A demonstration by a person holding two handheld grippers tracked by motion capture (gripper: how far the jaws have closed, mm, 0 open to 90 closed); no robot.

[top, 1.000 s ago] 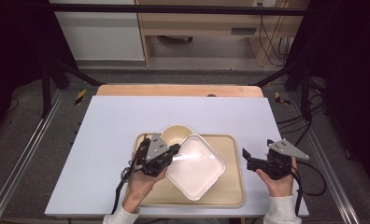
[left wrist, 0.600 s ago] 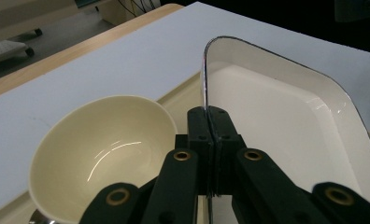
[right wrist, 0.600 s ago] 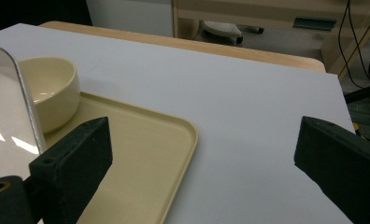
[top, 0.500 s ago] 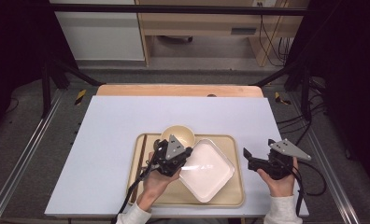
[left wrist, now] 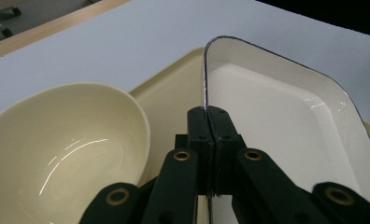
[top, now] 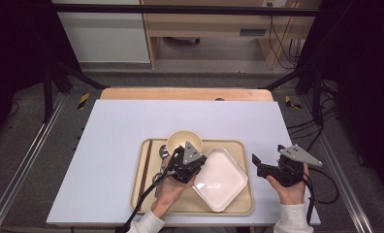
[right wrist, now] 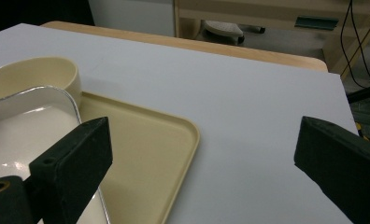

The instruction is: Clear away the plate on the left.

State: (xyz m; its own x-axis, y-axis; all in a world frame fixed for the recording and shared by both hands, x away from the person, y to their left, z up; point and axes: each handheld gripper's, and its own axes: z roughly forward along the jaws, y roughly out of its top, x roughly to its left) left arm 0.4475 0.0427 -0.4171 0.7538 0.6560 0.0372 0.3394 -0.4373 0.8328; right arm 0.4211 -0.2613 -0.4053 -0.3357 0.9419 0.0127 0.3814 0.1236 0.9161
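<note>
Now that the left gripper (top: 196,167), clamped on the white square plate's (top: 221,178) rim, has carried it down beside the bowl (top: 183,141), setting it on the tray (top: 238,206) seems imminent, while the right gripper (top: 254,162) waits agape.

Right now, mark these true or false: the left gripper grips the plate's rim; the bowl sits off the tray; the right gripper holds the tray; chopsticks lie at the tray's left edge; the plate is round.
1. The left gripper grips the rim of the plate. True: in the left gripper view its fingers are shut on the rim.
2. The bowl sits off the tray. False: it is on the tray, at its far side.
3. The right gripper holds the tray. False: it is open, beside the tray, touching nothing.
4. Chopsticks lie at the tray's left edge. True.
5. The plate is round. False: it is square with rounded corners.
</note>
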